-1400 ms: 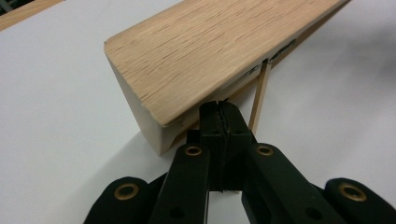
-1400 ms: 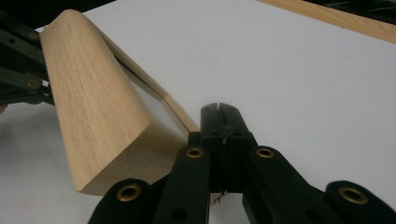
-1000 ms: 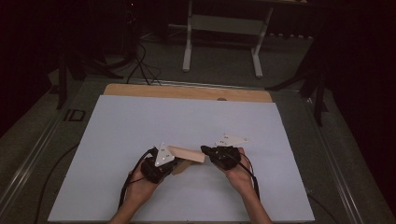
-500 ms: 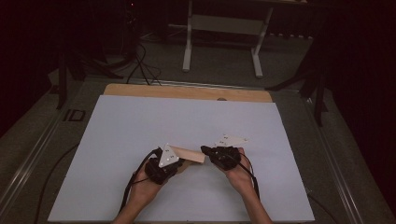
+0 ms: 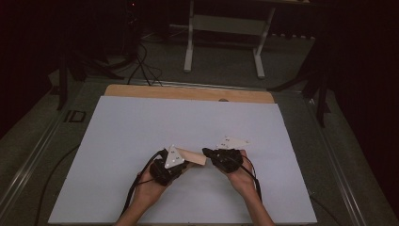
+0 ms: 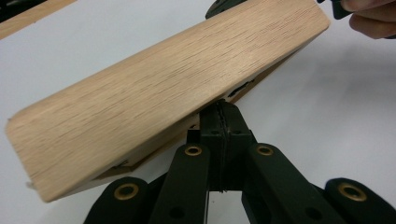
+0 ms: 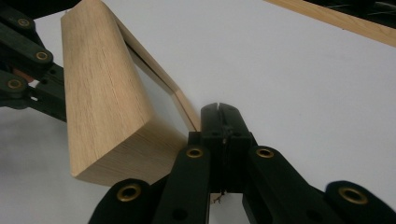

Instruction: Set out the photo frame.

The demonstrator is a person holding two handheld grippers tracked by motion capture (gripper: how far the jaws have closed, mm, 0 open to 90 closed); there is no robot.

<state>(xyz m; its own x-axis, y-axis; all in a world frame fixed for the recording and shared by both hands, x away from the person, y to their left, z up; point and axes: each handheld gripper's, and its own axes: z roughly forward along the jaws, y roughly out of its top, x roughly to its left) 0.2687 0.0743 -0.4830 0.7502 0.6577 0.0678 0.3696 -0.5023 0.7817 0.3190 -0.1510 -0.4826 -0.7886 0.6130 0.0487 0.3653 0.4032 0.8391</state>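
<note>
A light wooden box point(image 5: 194, 156) spans the gap between my two grippers near the table's front middle. In the left gripper view the box point(image 6: 163, 88) lies tilted across the frame, with a thin panel along its underside. My left gripper point(image 6: 219, 109) is shut, pads together, and its tips are hidden under the box's lower edge. In the right gripper view the box point(image 7: 105, 98) stands to the left. My right gripper point(image 7: 219, 112) is shut with its tips against the corner of the thin panel point(image 7: 184, 109). From above, the left gripper point(image 5: 184, 163) and right gripper point(image 5: 206, 152) meet the box ends.
A white sheet point(image 5: 141, 122) covers the table, with a wooden strip point(image 5: 188, 93) along its far edge. Cables point(image 5: 136, 188) trail from the grippers toward the person. A white-legged stand point(image 5: 226, 47) is on the floor beyond the table.
The left hand and the box's near end have shifted very slightly. Both grippers stay shut.
</note>
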